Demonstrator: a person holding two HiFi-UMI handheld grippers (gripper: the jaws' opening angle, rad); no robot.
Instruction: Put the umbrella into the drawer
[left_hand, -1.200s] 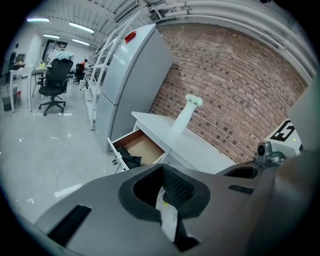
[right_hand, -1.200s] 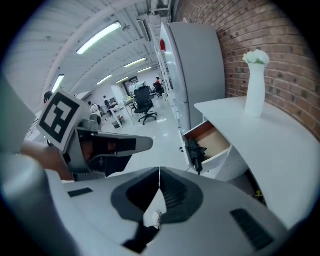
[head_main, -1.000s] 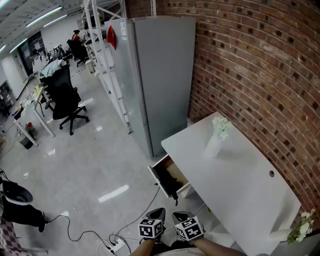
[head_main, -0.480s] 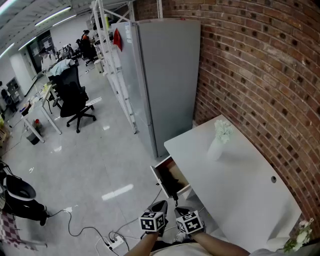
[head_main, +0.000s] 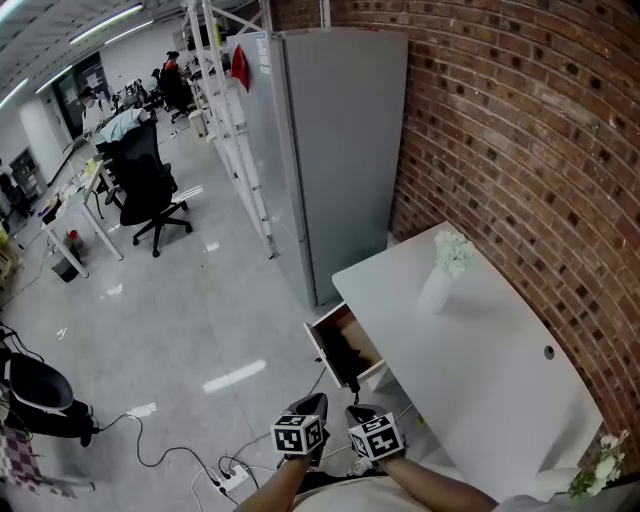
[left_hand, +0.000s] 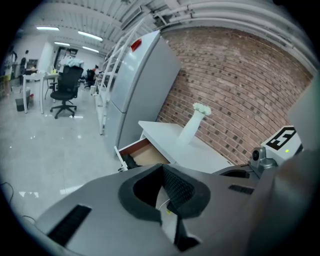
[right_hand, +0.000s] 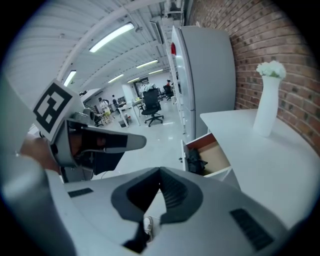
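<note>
- The left gripper (head_main: 311, 404) and the right gripper (head_main: 361, 411) sit side by side at the lower middle of the head view. Each has its 2 jaws pressed together with nothing between them.
- The drawer (head_main: 321, 346) stands pulled out from the left edge of the white desk (head_main: 480, 360), just above the grippers in the head view.
- A dark, crumpled bundle lies in the front part of the drawer, against its front panel. We take it to be the umbrella (head_main: 346, 358), though it is too small to be sure.
- We judge it light and soft on the outside, with loose fabric folds over a stiff shaft. It should not be fragile, but the cloth could slide under the pads.
- If it needs shifting, we would pinch across the middle of the bundle, firmly enough to feel the shaft. No handle or strap can be made out.
- Both grippers are well apart from the umbrella and from the vase (head_main: 441, 281) in the upper right.
</note>
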